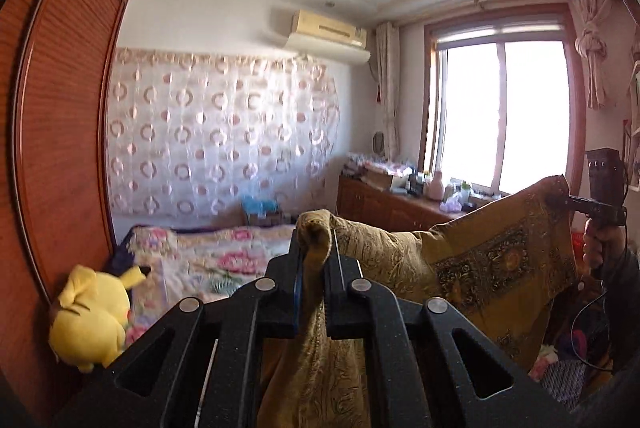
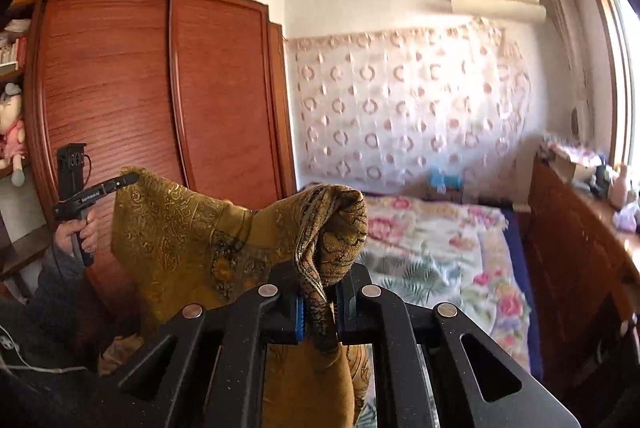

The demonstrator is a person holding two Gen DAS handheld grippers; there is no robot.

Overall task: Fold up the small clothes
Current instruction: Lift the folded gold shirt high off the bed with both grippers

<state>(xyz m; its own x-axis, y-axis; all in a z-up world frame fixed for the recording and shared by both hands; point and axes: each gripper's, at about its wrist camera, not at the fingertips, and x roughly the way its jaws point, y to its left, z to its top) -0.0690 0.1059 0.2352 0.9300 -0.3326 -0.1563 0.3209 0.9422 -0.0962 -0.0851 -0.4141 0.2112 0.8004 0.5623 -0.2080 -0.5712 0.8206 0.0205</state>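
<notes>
i count two grippers, my left gripper (image 1: 314,248) and my right gripper (image 2: 320,292), and one ochre patterned cloth (image 1: 480,260) between them; one yellow plush toy (image 1: 94,316), one doll (image 2: 14,126) on a shelf, one bed (image 2: 432,248), one wardrobe (image 2: 160,88), one air conditioner (image 1: 328,36), one window (image 1: 500,112)

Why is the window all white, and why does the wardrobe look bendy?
Left wrist view: the window is blown out by daylight, so nothing outside shows; the wardrobe bows because the fisheye lens curves straight edges, and dark lens corners frame the picture. Right wrist view: the wardrobe bulges likewise, glare washes the right edge, and the gold cloth looks sharp while the far wall is soft.
</notes>
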